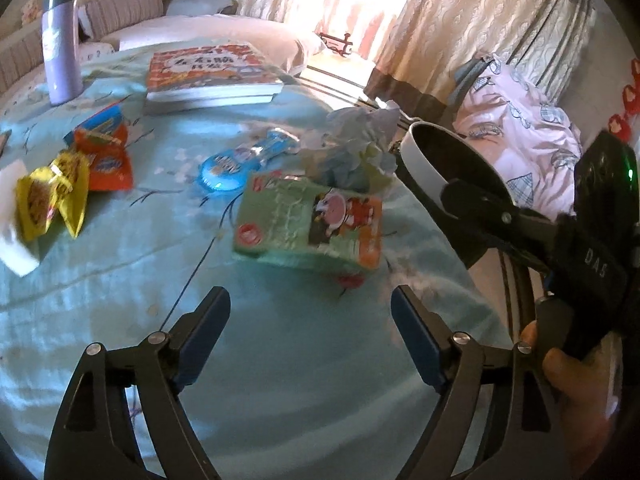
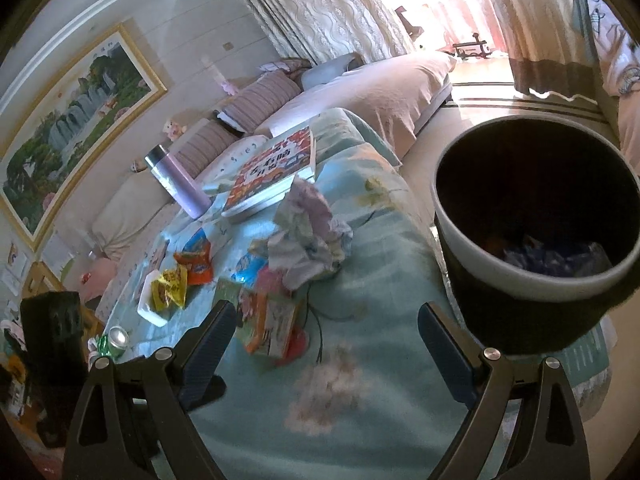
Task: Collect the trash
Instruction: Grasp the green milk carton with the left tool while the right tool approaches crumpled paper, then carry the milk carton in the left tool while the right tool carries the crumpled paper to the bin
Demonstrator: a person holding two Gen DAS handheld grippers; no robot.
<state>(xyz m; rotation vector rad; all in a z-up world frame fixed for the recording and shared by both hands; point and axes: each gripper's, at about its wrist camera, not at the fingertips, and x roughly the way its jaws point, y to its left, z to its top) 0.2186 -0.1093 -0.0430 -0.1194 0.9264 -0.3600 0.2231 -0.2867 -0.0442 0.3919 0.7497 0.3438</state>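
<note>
A green and orange carton lies on the light blue cloth just ahead of my open, empty left gripper. Behind it sit crumpled paper, a blue plastic pack, an orange wrapper and a yellow wrapper. In the right wrist view my right gripper looks open, and the dark bin with a white rim hangs beside its right finger; whether that finger clamps the bin wall I cannot tell. The carton, paper and wrappers show there too.
A book and a purple flask stand at the far side of the cloth. A white box and a drink can lie at the left. A sofa and curtains stand beyond.
</note>
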